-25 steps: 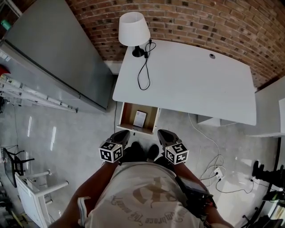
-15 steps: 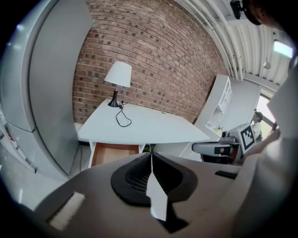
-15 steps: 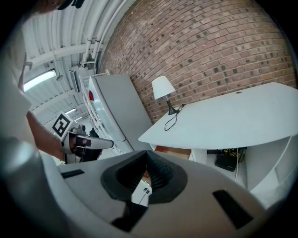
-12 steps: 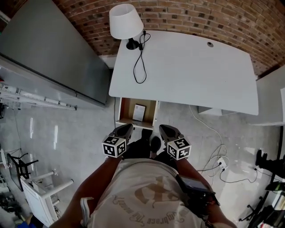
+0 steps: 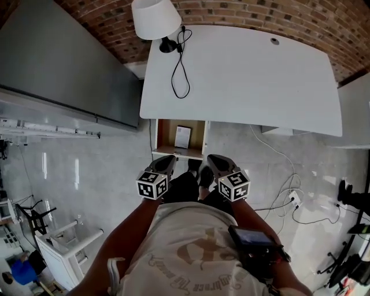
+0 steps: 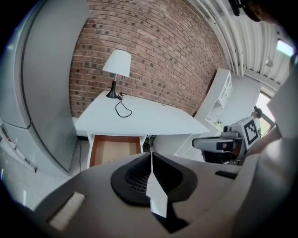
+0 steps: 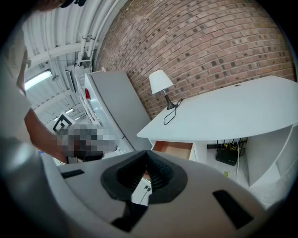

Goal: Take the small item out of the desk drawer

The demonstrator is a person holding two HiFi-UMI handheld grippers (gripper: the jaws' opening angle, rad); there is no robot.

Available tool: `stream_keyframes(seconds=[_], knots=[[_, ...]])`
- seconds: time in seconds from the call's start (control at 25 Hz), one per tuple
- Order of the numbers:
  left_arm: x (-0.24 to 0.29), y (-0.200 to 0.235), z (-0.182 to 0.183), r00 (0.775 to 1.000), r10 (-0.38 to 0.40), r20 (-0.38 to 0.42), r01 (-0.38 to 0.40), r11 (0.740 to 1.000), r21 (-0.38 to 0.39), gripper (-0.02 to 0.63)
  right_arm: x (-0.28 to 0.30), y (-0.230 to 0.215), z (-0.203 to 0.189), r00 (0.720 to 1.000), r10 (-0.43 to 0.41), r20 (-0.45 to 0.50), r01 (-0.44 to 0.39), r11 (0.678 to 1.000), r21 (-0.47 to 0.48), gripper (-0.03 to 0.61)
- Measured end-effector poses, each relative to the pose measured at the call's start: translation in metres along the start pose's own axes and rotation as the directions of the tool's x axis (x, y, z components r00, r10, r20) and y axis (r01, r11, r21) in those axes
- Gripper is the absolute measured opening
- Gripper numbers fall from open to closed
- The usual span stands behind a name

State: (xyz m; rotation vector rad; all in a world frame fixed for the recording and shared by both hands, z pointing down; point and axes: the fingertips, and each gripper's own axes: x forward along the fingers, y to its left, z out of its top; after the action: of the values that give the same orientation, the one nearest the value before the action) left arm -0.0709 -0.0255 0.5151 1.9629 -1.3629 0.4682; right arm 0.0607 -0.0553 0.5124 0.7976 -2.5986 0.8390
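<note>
The drawer [image 5: 166, 137] stands pulled out from under the front left corner of the desk [image 5: 248, 75], so its wooden floor is open to a reach from above. The small item [image 5: 182, 136] lies flat near the middle of that floor, clear of the drawer's walls and not yet touched. It looks like a white card or thin box, though the head view shows it too small to be sure.

The left gripper [image 5: 166, 163] and the right gripper [image 5: 213, 162] hang side by side just short of the drawer's front edge, in front of the person's waist. Both are aimed forward and down toward the opening, which reads as a ready stance before the reach. Each has its jaws pressed together with nothing between them, so whichever 1 goes in will likely have to open first.

The lamp [image 5: 155, 17] sits at the desk's back left corner. Its cord [image 5: 180, 69] is looped loosely across the top, and both are well apart from the drawer and out of the way.

As for writing, the dark marks on the item cannot be read. The 2 marker cubes [image 5: 152, 186] carry black-and-white square patterns, not words. The curved lettering on the person's shirt [image 5: 191, 260] is too distorted to make out, and no brand shows anywhere.
</note>
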Motion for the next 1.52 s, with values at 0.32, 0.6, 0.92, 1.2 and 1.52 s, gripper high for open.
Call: stream_keyframes(seconds=[0.32,0.6,0.92,1.2,1.52], knots=[[0.018,0.009,-0.009,0.999,-0.019,-0.049,0.019,1.0,-0.001,0.012,0.014,-0.002,-0.015,0.999,-0.009,-0.038,0.01,1.0,0.015,0.006],[0.035,0.019,-0.026,0.998,-0.012,-0.068,0.009,0.999,-0.041,0.012,0.021,-0.009,-0.03,0.997,-0.016,-0.08,0.017,1.0,0.02,0.006],[0.051,0.037,-0.048,0.995,0.003,-0.103,-0.011,0.997,-0.079,0.012,0.039,-0.016,-0.051,0.993,-0.007,-0.12,0.01,1.0,0.026,0.006],[0.065,0.054,-0.066,0.991,0.021,-0.134,-0.048,0.979,-0.198,0.014,0.042,-0.021,-0.066,0.992,-0.015,-0.124,0.024,0.997,0.07,0.006],[0.091,0.069,-0.082,0.985,0.032,-0.167,-0.069,0.974,-0.218,0.014,0.052,-0.032,-0.077,0.992,-0.026,-0.12,0.041,0.991,0.126,0.006]])
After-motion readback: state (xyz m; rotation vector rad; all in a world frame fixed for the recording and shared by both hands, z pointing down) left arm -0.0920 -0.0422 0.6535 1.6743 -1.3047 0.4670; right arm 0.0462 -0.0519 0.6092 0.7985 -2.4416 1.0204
